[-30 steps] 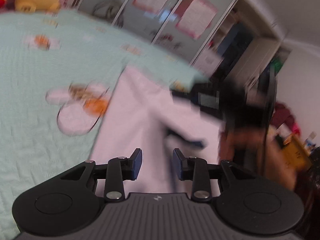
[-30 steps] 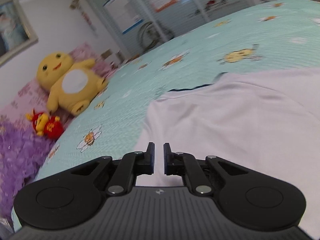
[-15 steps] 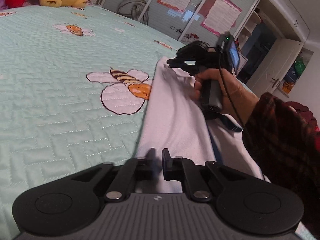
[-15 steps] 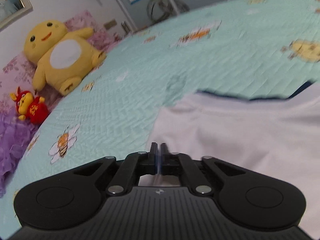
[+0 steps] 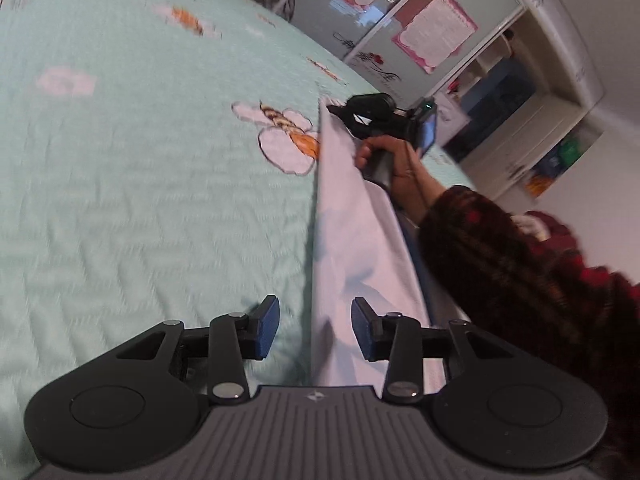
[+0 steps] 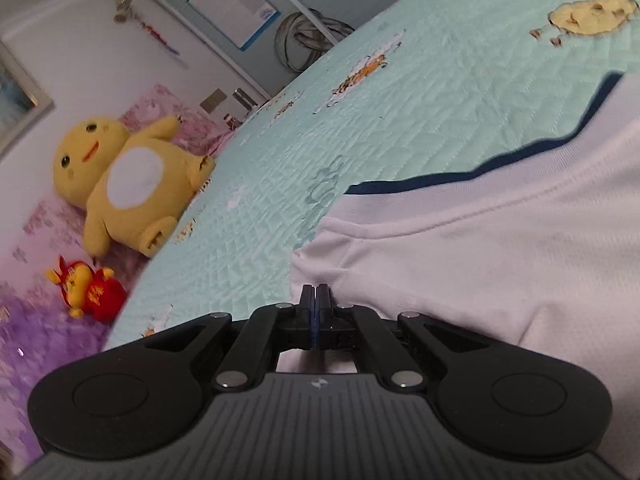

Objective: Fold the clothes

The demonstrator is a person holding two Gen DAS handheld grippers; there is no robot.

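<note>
Two grippers work the white shirt [image 6: 500, 248] for folding: right gripper [image 6: 316, 300] pinches its corner, left gripper's [image 5: 314, 330] fingers [image 5: 266, 330] are opening around its edge.

No legible text, numbers or brands. Posters [image 5: 434, 32] on wall ahead of left gripper: print blurred. Small emblem [image 6: 318, 383] on right gripper housing: no readable lettering.

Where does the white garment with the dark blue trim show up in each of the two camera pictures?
Left wrist view: the white garment runs as a raised strip from bottom centre up toward the right gripper, held in a hand at centre.
Right wrist view: it fills the right half, its corner pinched in the shut right gripper.
Shared landmark: the mint green bedspread with bee pictures.
</note>
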